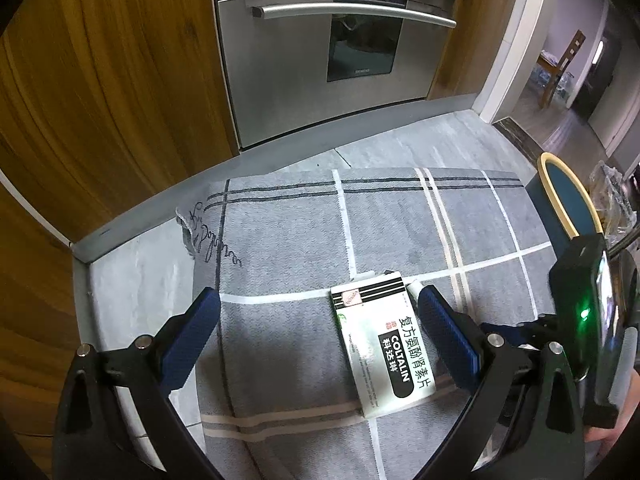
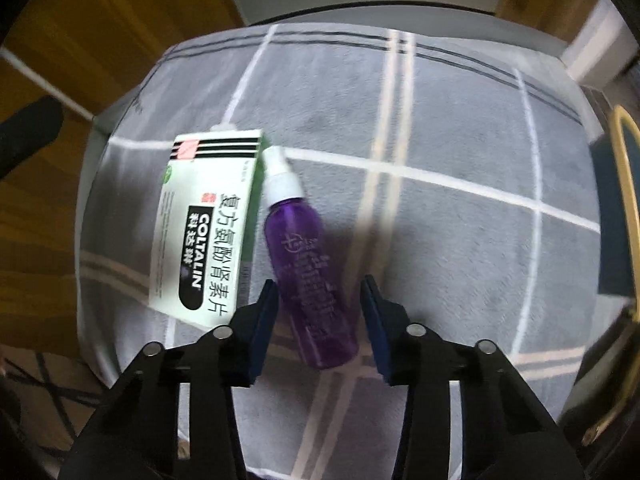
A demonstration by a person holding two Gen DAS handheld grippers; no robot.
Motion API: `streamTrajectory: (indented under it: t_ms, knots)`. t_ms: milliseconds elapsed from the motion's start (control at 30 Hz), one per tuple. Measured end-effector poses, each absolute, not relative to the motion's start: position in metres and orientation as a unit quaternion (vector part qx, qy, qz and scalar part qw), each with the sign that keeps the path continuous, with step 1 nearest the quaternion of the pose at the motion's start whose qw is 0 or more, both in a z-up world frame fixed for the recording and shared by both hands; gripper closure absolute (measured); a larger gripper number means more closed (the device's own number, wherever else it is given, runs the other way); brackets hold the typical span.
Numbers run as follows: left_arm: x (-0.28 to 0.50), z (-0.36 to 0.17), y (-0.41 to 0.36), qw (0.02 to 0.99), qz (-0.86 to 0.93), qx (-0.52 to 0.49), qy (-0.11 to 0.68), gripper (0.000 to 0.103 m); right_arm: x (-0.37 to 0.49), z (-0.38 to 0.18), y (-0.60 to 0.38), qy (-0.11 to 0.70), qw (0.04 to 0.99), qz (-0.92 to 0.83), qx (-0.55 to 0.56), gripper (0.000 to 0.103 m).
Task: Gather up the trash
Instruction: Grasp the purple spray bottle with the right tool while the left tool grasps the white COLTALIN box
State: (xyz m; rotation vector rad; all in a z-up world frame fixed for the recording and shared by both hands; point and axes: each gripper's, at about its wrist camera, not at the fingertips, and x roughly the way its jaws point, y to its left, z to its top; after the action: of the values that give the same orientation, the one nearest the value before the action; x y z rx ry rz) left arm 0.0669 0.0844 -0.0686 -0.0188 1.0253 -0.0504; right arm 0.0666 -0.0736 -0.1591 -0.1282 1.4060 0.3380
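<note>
A white and green medicine box (image 1: 380, 344) (image 2: 204, 224) lies flat on a grey checked mat (image 1: 280, 248). Right beside it lies a purple spray bottle (image 2: 308, 272) with a white cap. My left gripper (image 1: 318, 296) hangs open over the mat, and the box sits just inside its right finger (image 1: 444, 336) without being pressed. My right gripper (image 2: 319, 282) points steeply down and straddles the bottle's lower half. Its left pad is at the bottle's side, and a gap shows at the right pad. In the left wrist view only the bottle's cap (image 1: 414, 288) peeks out.
A blue bin with a yellow rim (image 1: 568, 200) (image 2: 624, 200) stands at the mat's right edge. A steel oven (image 1: 320, 60) and wooden cabinet fronts (image 1: 100, 100) rise behind the mat. The right gripper's body and a hand (image 1: 580, 320) fill the left wrist view's right side.
</note>
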Motion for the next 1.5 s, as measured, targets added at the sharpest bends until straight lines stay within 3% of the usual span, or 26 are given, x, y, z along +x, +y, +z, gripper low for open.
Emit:
streamTrajectory:
  t_ms: [400, 933, 1267, 1367, 1500]
  knots:
    - [0.071, -0.080, 0.073, 0.860, -0.035, 0.003, 0.509, 0.006, 0.078, -0.162, -0.086, 0.651, 0.746, 0.142, -0.021, 0.068]
    - [0.065, -0.141, 0.003, 0.823, -0.075, 0.068, 0.559, 0.006, 0.092, -0.158, -0.145, 0.659, 0.751, 0.044, -0.006, 0.068]
    - [0.074, -0.163, 0.006, 0.809, -0.057, 0.036, 0.584, 0.006, 0.089, -0.167, -0.166, 0.667, 0.743, 0.044, 0.002, 0.069]
    - [0.076, -0.169, 0.007, 0.805, -0.054, 0.032, 0.590, 0.010, 0.090, -0.170, -0.169, 0.668, 0.742, 0.050, 0.007, 0.068]
    - [0.075, -0.172, 0.011, 0.802, -0.054, 0.038, 0.594, 0.024, 0.087, -0.175, -0.168, 0.670, 0.741, 0.051, 0.006, 0.067]
